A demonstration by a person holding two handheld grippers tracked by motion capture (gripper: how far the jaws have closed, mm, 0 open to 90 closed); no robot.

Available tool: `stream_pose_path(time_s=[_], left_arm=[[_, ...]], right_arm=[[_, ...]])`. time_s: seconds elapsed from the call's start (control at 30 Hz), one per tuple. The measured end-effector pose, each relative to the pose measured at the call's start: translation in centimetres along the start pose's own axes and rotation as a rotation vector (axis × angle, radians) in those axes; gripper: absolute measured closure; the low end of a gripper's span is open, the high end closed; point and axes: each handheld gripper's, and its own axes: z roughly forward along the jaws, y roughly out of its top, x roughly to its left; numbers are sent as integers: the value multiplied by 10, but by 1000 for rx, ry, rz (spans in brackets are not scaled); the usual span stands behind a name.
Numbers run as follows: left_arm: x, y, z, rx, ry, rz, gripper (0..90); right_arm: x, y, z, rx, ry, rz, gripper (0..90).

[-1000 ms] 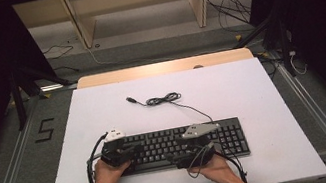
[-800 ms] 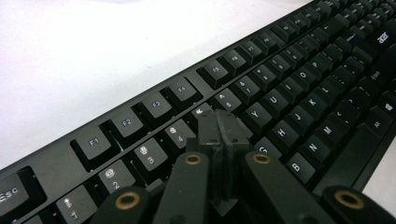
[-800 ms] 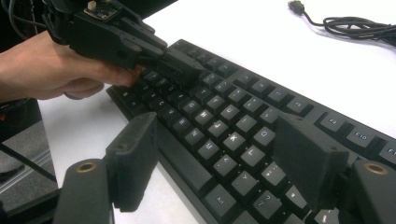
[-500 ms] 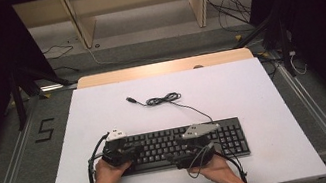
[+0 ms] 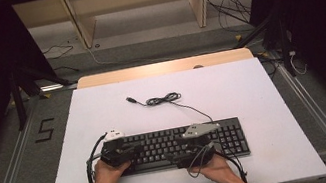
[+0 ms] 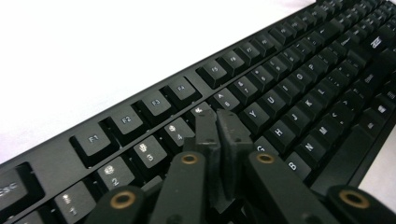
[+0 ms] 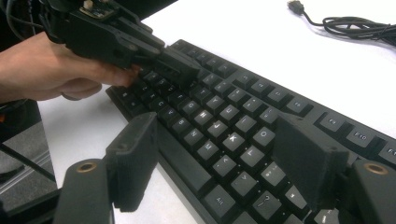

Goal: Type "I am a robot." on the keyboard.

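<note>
keyboard [image 5: 180,144] lies flat on the white surface [image 5: 252,91], under both tools | left hand-held gripper [image 6: 218,122]: pads together, nothing between them, jaws have just been opening slightly, tips over the number row | right hand-held gripper [image 7: 215,163]: jaws wide apart above the keys, gripping nothing | cable [image 5: 165,99] coiled beyond the keyboard

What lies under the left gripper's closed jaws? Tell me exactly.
The left gripper, jaws together, sits over the black keyboard, its tips above the number row near keys 4 and 5. The keys directly beneath the jaws are covered, so whether a key is pressed cannot be seen.
</note>
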Motion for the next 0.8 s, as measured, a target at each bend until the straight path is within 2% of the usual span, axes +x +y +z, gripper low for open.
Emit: stream_pose_path(time_s=[0.27,0.5,0.8], left_arm=[[2,0,-14,-52,-27,-25,750],[4,-3,-27,-102,-63,-55,594],[-3,-8,-38,-137,-83,-49,443]], right_arm=[[-1,0,0,-2,-6,3,319],[-4,0,0,-3,-11,9,322],[-5,2,4,7,-20,11,362]])
